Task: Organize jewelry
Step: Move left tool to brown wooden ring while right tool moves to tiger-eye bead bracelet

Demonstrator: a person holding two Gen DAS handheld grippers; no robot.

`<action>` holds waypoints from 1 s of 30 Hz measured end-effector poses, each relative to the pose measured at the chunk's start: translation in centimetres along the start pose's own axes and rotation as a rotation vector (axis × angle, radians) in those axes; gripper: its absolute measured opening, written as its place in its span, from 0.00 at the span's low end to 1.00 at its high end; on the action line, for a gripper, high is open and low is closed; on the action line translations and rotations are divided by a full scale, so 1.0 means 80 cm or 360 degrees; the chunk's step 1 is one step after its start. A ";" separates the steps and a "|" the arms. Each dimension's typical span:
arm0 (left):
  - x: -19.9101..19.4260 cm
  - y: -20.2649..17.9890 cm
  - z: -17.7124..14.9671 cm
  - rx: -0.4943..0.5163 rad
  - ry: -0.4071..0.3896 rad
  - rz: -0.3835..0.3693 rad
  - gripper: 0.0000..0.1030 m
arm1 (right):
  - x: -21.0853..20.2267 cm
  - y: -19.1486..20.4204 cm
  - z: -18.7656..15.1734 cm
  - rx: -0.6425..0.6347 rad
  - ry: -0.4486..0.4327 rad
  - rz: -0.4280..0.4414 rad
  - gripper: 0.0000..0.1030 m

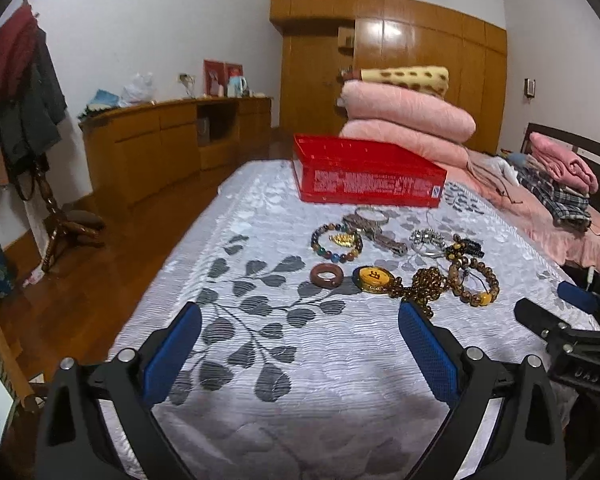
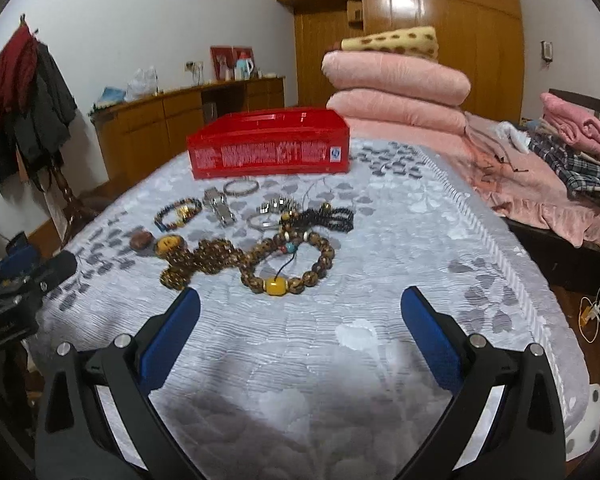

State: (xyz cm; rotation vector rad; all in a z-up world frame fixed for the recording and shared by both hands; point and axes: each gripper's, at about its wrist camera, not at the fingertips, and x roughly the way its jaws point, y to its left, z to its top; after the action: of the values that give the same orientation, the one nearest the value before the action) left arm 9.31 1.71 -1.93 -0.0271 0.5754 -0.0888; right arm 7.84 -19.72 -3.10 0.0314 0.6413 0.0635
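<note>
Both grippers' jaws apart & empty; brown-bead bracelet w/ amber bead (image 2: 287, 264) lies just ahead of right gripper (image 2: 300, 312), nearer than left gripper (image 1: 300, 328).

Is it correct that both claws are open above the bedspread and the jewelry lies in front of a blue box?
Not quite: the box is red, not blue, as the right wrist view shows. The rest holds: the left claw and right claw are both open above the bedspread, and the jewelry lies in front of the box.
</note>
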 end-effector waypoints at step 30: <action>0.122 0.006 0.045 -0.0025 0.0446 -0.0071 0.62 | 0.101 -0.031 0.051 0.0124 0.0424 0.0065 0.57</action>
State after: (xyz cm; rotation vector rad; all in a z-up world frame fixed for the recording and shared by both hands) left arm 19.46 1.28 -4.26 -0.0430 0.8556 -0.1330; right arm 16.91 -21.71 -4.77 0.1126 0.9096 0.0827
